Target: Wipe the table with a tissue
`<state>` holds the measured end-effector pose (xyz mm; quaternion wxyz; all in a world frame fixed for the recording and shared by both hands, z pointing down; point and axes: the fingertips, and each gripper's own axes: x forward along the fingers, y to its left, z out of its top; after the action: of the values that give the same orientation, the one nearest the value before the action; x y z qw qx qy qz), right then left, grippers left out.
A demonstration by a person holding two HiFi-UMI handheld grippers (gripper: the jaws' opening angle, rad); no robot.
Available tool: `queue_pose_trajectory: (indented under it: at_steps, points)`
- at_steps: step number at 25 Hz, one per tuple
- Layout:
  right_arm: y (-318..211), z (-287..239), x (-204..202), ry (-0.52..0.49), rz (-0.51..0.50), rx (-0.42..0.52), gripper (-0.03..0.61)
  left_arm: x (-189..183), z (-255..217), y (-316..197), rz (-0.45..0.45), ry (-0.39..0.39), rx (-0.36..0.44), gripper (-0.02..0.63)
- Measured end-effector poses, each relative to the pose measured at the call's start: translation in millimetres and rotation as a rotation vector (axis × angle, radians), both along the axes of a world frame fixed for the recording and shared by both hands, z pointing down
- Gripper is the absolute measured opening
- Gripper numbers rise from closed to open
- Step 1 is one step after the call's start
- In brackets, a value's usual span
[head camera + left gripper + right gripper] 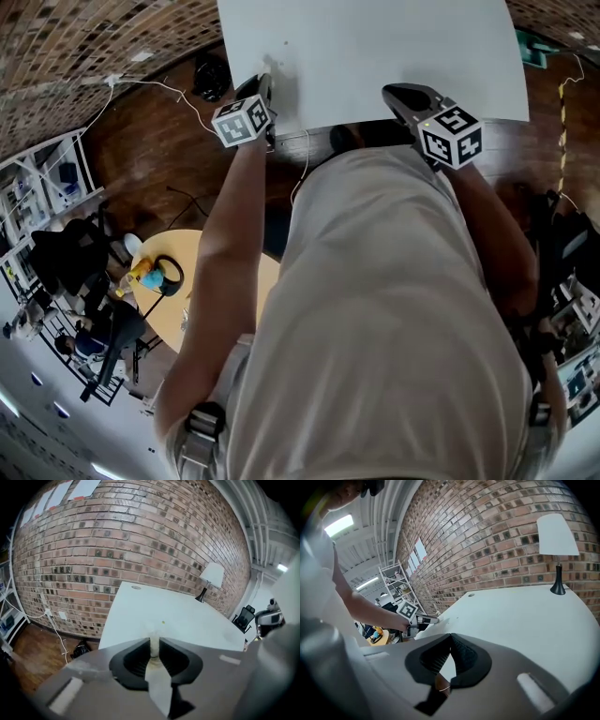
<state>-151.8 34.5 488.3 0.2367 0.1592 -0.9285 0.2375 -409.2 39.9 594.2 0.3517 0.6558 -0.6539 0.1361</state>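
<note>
Pinching the tissue [157, 681] between its jaws at the table's [187, 618] near left edge, the left gripper [153, 644] has the surface to wipe straight ahead, while the right gripper [449, 638], jaws pressed together and empty, hovers to its right.

White lamp [556, 535] before brick wall [487, 545]

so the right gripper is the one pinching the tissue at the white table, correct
Not quite: it's the left gripper that pinches the tissue at the white table, as the left gripper view shows. The right gripper has nothing between its jaws.
</note>
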Motion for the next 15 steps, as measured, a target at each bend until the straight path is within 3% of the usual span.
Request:
queue_pose_trajectory:
  at_steps: [4, 9, 15]
  points:
    - [-18, 1, 5, 0.003, 0.007, -0.008, 0.008, -4, 6, -22, -0.024, -0.019, -0.043, 0.067]
    - [-36, 1, 11, 0.008, 0.008, -0.011, 0.008, -14, 7, -37, -0.012, -0.111, -0.104, 0.069]
    - [-46, 1, 11, -0.004, 0.013, -0.011, 0.008, 11, 20, -36, 0.038, -0.189, -0.088, 0.066]
